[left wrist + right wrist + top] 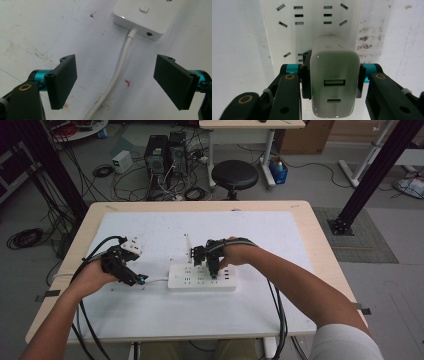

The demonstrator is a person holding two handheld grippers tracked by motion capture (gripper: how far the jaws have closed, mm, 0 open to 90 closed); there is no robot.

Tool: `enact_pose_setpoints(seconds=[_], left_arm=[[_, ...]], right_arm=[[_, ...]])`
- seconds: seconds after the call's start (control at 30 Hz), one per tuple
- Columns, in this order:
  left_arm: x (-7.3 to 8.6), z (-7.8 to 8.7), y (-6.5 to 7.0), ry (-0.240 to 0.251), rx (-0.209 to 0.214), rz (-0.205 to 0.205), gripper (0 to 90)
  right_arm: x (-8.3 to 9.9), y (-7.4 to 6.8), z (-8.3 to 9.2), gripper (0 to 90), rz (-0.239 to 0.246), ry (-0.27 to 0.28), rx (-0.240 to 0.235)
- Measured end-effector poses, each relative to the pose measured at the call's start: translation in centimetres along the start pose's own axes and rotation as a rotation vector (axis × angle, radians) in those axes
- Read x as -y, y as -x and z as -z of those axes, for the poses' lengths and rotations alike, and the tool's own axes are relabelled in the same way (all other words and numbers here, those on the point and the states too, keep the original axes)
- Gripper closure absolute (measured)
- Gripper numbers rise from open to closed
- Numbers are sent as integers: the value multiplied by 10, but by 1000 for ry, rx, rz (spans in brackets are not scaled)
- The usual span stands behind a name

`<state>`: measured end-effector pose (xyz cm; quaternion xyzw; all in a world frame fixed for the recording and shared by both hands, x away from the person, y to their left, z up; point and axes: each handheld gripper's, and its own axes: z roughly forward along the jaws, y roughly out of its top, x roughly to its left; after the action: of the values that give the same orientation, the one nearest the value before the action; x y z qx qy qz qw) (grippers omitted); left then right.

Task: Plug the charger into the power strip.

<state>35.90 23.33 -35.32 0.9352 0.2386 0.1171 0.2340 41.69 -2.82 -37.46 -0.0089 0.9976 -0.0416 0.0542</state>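
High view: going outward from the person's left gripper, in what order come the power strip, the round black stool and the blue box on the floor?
From the left gripper:
1. Power strip, on the table just to its right.
2. Round black stool, on the floor beyond the table's far edge.
3. Blue box, farther right, past the stool beside a desk leg.

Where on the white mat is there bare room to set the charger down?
Free: the mat behind the power strip and the wide band in front of it. Crowded: the strip's left end, where its cord and the left gripper sit.
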Motion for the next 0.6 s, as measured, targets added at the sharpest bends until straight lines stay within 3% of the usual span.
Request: enact_pose_setpoints(seconds=[0.3, 0.4, 0.6], left_arm=[[-1, 0, 3, 9, -2, -3, 189], [1, 0, 4, 7, 0, -4, 189], [0, -1, 5, 9, 2, -5, 189]], right_arm=[[1, 2, -3, 625, -27, 14, -27], [6, 4, -4, 624, -55, 49, -47], [11, 6, -4, 619, -33, 86, -52]])
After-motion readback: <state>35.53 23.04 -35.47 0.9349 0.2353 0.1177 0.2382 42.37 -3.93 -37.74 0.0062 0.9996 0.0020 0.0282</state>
